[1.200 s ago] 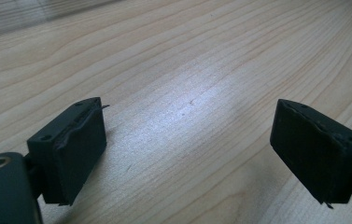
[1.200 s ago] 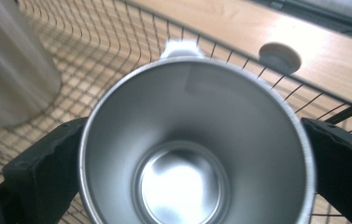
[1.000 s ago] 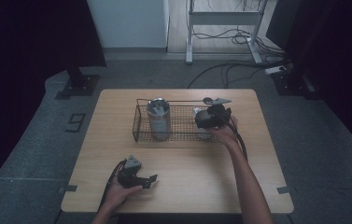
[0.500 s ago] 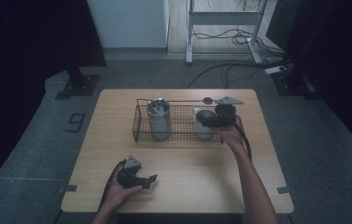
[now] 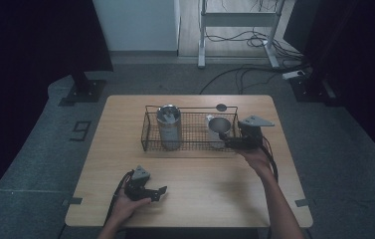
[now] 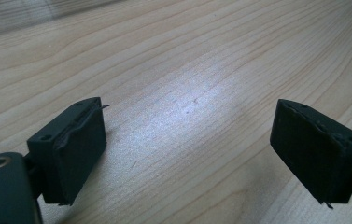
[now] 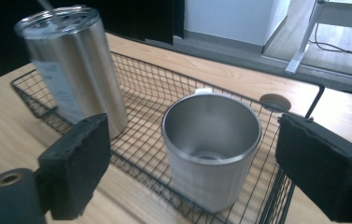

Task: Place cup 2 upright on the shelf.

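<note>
- High view: the wire basket (image 5: 150,130) sits mid-bench with a tall lidded steel tumbler (image 5: 169,127) standing at its left end and an open steel cup (image 5: 218,130) upright at the right end. The right gripper (image 5: 231,142) is parked just beside that cup, at the basket's front right corner. The left gripper (image 5: 161,192) rests low on the near bench, well apart from everything.
- Left gripper view: just bare wood between the jaws, which are spread wide with nothing in them.
- Right gripper view: jaws wide apart, the steel cup (image 7: 212,147) framed between them but not touched. The tumbler (image 7: 73,60) stands farther back on the left.
- My guess on handling: the cup's empty, so light, rigid and pretty slick. I'd pinch across the wall below the rim and lift straight up so it clears the basket wire.
</note>
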A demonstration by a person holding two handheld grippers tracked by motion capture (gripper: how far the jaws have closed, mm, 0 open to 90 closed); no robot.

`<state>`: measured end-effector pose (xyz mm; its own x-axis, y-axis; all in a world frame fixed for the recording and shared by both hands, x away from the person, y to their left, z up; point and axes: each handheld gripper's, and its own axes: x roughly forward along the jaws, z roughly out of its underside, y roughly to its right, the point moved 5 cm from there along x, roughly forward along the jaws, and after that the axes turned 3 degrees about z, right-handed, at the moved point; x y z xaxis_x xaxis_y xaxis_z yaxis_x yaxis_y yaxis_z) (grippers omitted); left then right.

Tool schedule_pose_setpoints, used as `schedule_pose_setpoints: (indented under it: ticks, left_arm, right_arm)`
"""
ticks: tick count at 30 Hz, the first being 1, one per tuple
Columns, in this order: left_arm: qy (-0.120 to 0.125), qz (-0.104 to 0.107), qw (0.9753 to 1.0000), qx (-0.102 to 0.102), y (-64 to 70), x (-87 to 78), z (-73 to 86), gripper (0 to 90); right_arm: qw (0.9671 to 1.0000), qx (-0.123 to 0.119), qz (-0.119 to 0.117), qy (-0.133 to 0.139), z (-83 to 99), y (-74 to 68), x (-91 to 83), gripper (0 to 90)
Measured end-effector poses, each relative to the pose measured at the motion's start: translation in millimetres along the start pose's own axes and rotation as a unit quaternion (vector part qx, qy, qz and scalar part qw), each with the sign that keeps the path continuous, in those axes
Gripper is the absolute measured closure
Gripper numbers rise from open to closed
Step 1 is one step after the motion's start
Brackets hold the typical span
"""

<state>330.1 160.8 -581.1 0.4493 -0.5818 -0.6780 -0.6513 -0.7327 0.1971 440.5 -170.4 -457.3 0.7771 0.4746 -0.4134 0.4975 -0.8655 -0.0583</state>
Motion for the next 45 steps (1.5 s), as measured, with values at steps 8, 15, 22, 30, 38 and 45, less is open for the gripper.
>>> schedule_pose_setpoints:
  ticks: [8, 15, 22, 30, 38, 45]
  left_arm:
    - [0.001, 0.002, 1.0, -0.001, -0.3, -0.1, -0.1, 10.7]
    - [0.002, 0.002, 1.0, -0.003, -0.4, -0.2, 0.0, 10.8]
    - [0.001, 0.002, 1.0, -0.002, -0.5, -0.2, 0.0, 10.8]
    - [0.001, 0.001, 1.0, 0.001, -0.4, -0.2, 0.1, 10.8]
    - [0.0, -0.001, 1.0, 0.002, 0.0, -0.1, 0.2, 10.7]
    - [-0.002, -0.004, 1.0, 0.005, 0.5, -0.2, 0.7, 10.7]
  right_arm:
    - [0.9999, 0.009, -0.012, 0.005, 26.1, -5.2, -23.3, 12.7]
    - [0.9998, 0.009, -0.016, -0.002, 49.7, -8.2, -35.5, 12.9]
    - [0.9996, 0.021, -0.012, -0.013, 79.6, -6.6, -46.9, 13.3]
    - [0.9989, 0.021, -0.01, -0.04, 117.9, -8.1, -54.3, 13.6]
    - [0.9988, 0.025, -0.007, -0.042, 125.2, -5.9, -55.1, 13.9]
    - [0.9981, 0.015, 0.008, -0.059, 134.5, -3.4, -51.9, 13.4]
